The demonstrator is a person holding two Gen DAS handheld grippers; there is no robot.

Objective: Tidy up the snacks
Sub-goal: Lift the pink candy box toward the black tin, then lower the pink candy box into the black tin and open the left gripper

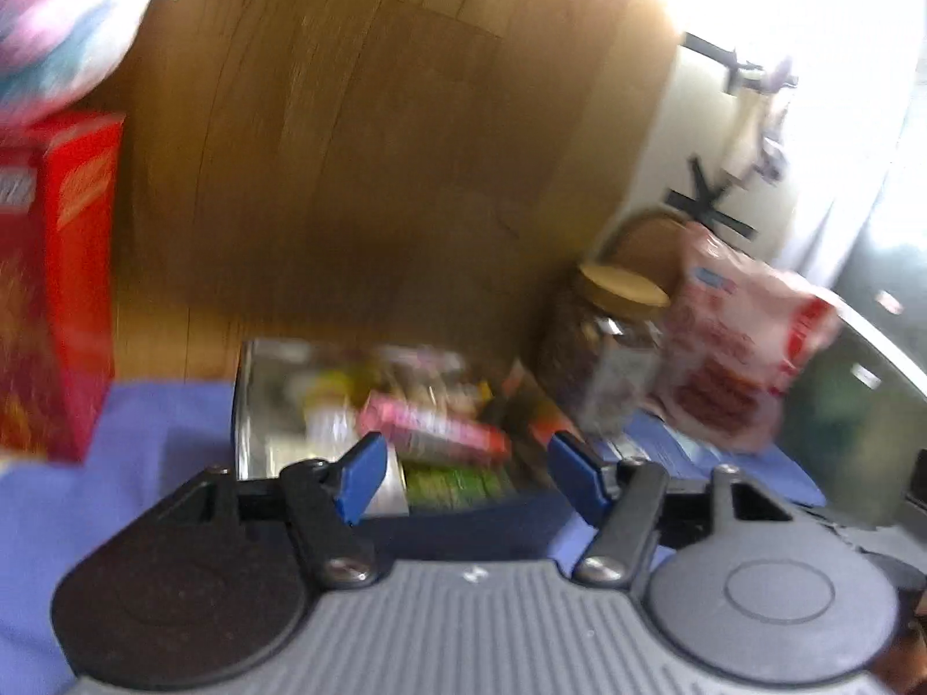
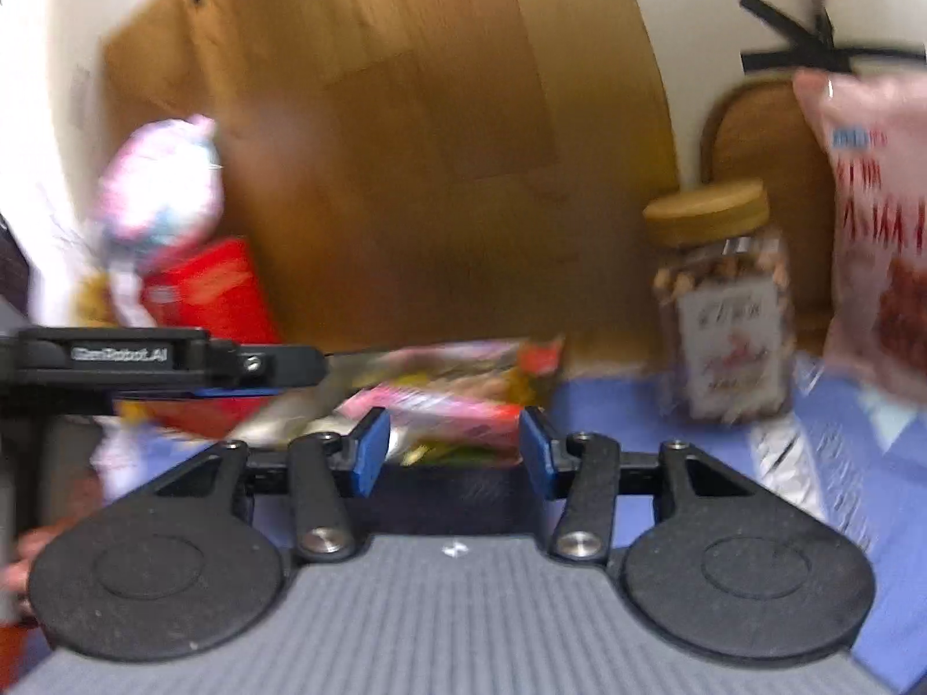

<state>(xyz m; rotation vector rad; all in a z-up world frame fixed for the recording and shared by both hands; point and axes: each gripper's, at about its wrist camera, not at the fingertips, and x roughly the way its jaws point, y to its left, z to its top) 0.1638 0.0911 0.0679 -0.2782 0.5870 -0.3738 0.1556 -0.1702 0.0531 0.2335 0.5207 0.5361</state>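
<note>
- Left wrist view. Left gripper, lower centre: blue pads parted at a middling width, nothing between them.
- Snack bin, centre, just beyond the pads: open, holding mixed packets; pink packet lies on top, green packet at the near edge. Blur hides the labels.
- Red box, left edge, upright on the blue cloth. Jar with wooden lid and pale snack bag, right of centre, side by side.
- Right wrist view. Right gripper, lower centre: pads moderately apart, empty; bin contents show behind the gap.
- Left gripper seen side-on, middle left. Jar and snack bag at right, outside the bin.
- Step judged: between placements, both tools free. The next move calls for choosing a loose item, likely jar or bag, and widening the pads to suit it.
</note>
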